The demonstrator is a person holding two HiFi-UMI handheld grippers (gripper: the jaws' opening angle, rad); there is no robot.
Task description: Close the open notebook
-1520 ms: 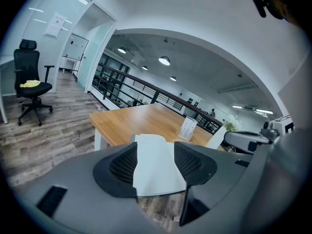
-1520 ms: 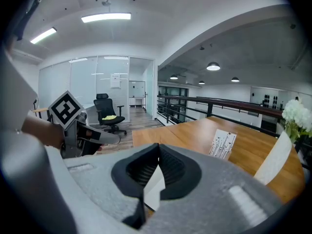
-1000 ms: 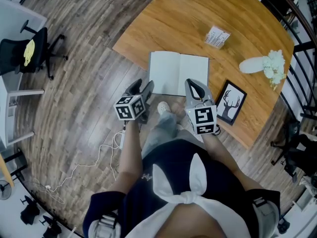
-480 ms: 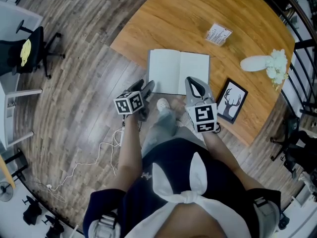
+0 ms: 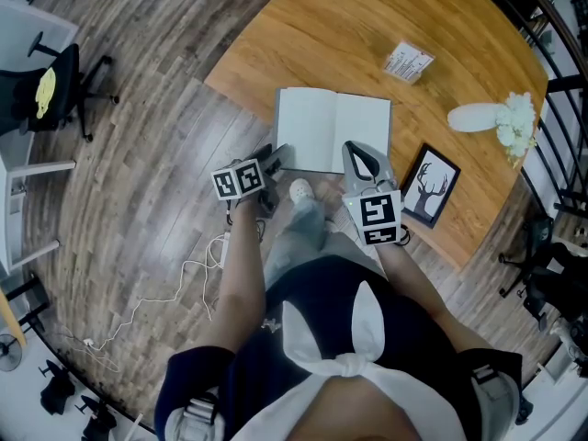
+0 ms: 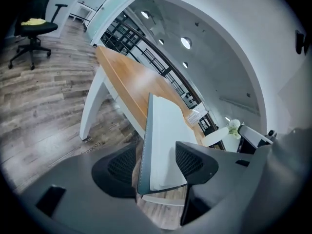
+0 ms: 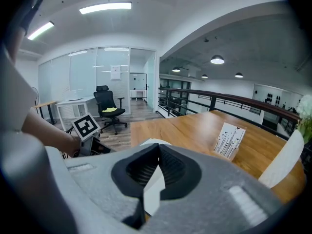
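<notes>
The open notebook [image 5: 333,131] lies flat with white pages up, at the near edge of the wooden table [image 5: 303,35]. My left gripper [image 5: 278,157] is at its near left corner. In the left gripper view the left gripper [image 6: 156,152] is open, with the notebook's [image 6: 163,130] left cover edge between the jaws. My right gripper [image 5: 358,152] rests over the notebook's near right edge. In the right gripper view the right gripper [image 7: 157,147] has its tips together, and a sliver of white page shows in the gap behind them.
A small card stand [image 5: 405,62], a white vase with pale flowers [image 5: 487,118] and a framed deer picture [image 5: 430,189] stand on the table to the right. An office chair [image 5: 46,95] is far left, and a white cable [image 5: 175,292] lies on the wood floor.
My left gripper has moved right and forward to the notebook's near left corner, which now sits between its jaws. The right gripper has stayed put.
</notes>
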